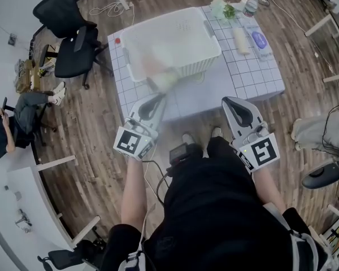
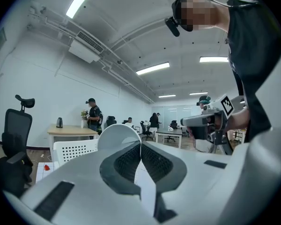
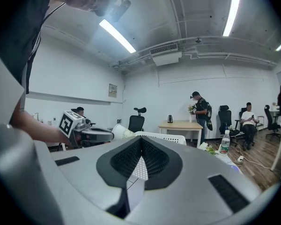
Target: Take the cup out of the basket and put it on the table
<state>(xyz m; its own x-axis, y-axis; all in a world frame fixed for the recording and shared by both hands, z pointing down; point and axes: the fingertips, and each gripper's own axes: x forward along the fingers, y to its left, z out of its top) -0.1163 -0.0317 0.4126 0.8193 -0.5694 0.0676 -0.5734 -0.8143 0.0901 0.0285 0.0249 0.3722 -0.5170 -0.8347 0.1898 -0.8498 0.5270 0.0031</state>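
A white cup (image 1: 164, 79), blurred in the head view, hangs over the near rim of the white basket (image 1: 212, 52). My left gripper (image 1: 160, 95) is shut on its wall. In the left gripper view the cup's round rim (image 2: 117, 134) rises just left of the closed jaws (image 2: 141, 146), with the perforated basket (image 2: 75, 150) behind it. The right gripper view shows the cup (image 3: 121, 133) at the tip of the left gripper (image 3: 107, 134). My right gripper (image 1: 230, 101) is shut and empty, short of the table's (image 1: 254, 72) near edge, right of the basket.
The gridded tablecloth carries a bottle (image 1: 250, 5), a small plant (image 1: 221, 9), a pale roll (image 1: 241, 40) and a purple item (image 1: 259, 39) to the right of the basket. A black office chair (image 1: 68, 33) stands to the left, near a seated person (image 1: 11, 123).
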